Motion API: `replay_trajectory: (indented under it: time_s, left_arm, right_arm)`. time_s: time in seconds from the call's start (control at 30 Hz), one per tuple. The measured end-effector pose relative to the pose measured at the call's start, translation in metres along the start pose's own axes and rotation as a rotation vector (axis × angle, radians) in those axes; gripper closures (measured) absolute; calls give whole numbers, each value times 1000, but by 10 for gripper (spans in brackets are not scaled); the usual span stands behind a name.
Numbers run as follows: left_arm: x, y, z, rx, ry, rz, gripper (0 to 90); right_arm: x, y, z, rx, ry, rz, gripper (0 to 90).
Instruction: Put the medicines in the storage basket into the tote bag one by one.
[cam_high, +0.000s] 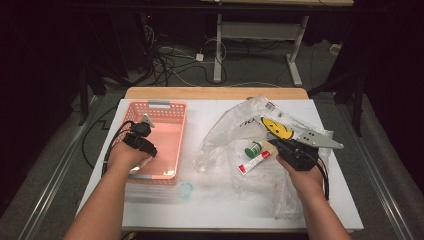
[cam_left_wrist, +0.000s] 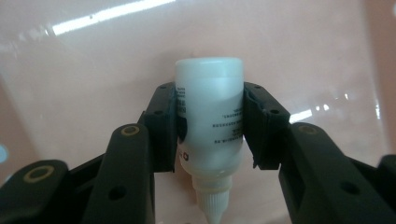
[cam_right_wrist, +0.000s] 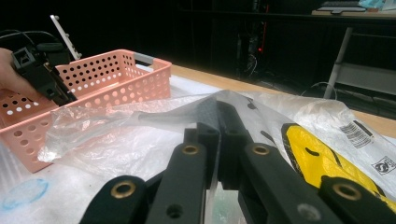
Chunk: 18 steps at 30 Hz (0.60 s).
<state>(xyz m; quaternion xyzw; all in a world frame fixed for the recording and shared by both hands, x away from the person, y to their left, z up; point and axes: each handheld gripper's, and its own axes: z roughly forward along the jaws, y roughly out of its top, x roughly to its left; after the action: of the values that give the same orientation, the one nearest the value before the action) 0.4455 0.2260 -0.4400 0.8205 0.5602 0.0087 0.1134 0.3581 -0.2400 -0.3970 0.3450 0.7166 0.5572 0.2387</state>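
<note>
My left gripper (cam_left_wrist: 210, 123) is shut on a small white squeeze bottle (cam_left_wrist: 210, 112), its nozzle pointing toward the camera, held over the floor of the pink basket (cam_high: 172, 107). In the high view the left gripper (cam_high: 145, 147) is inside the basket near its front. My right gripper (cam_right_wrist: 218, 135) is shut on the clear plastic bag (cam_right_wrist: 154, 126), pinching its film and holding it up; the high view shows the right gripper (cam_high: 280, 145) at the bag's mouth. Inside the bag (cam_high: 225, 130) lie a green-capped bottle (cam_high: 253, 148) and a red-and-white tube (cam_high: 253, 162).
A yellow smiley print (cam_high: 277, 128) marks the bag. A faint blue round mark (cam_high: 185, 190) lies on the white table top (cam_high: 210, 205) near the basket's front corner. Cables and desk legs stand on the floor beyond the table's far edge.
</note>
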Motion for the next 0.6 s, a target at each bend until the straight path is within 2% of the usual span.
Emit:
replay_trajectory:
  time_s: [0.13,0.23,0.33,0.4,0.53,0.6]
  left_arm:
    - [-5,-2,-5,-51,24,33,579]
    - [-9,-3,-11,-104,-20,41,579]
    - [-18,-6,-16,-147,-40,79,579]
    - [-22,-8,-18,-181,-64,87,579]
    - [-30,-16,-23,-247,-84,113,579]
    - [-33,-21,-26,-295,-100,117,579]
  right_arm:
    - [0,0,0,0,5,-3,900]
    - [1,0,0,3,3,1,900]
    - [1,0,0,0,4,3,900]
    - [1,0,0,0,4,4,900]
    - [1,0,0,2,4,-1,900]
    - [1,0,0,2,4,-2,900]
